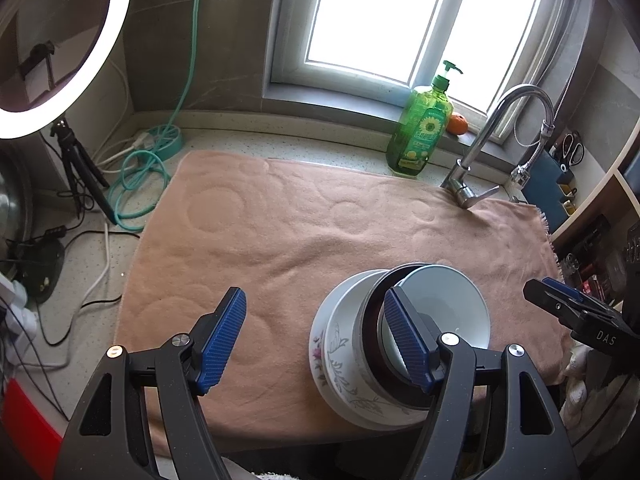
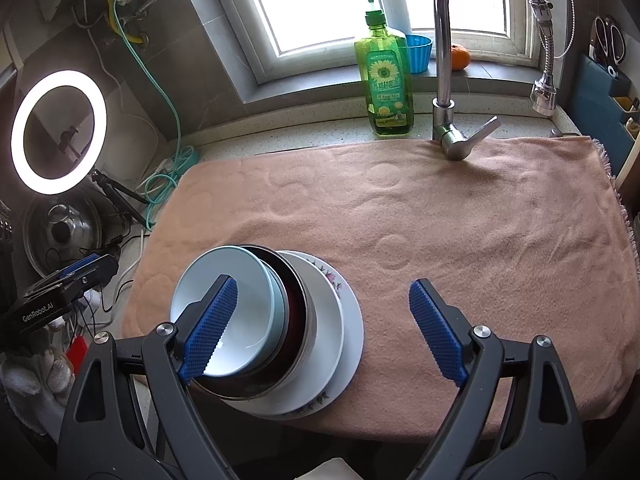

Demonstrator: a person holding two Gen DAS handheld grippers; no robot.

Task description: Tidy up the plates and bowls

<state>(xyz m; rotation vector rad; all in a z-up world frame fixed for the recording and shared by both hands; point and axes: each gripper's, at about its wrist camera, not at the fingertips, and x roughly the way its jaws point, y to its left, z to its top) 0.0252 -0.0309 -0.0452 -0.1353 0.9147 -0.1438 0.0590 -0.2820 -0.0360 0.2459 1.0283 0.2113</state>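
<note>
A stack of dishes stands on the pink towel (image 1: 300, 220) (image 2: 460, 220) near its front edge. A floral plate (image 1: 318, 356) (image 2: 352, 316) is at the bottom. On it sit a white bowl (image 1: 344, 320) (image 2: 328, 320), a dark metal bowl (image 1: 372, 320) (image 2: 296, 304) and a light blue bowl (image 1: 448, 300) (image 2: 248, 292) on top. My left gripper (image 1: 316, 338) is open left of the stack, its right finger in front of the bowls. My right gripper (image 2: 324, 330) is open, its left finger in front of the blue bowl. Neither pad presses on a dish.
A green soap bottle (image 1: 420, 128) (image 2: 386, 76) and a faucet (image 1: 486, 132) (image 2: 442, 60) stand behind the towel. A ring light (image 1: 60, 40) on a tripod, cables (image 1: 148, 176) and a pot lid (image 2: 60, 232) crowd the left. Shelves (image 1: 592, 208) border the right.
</note>
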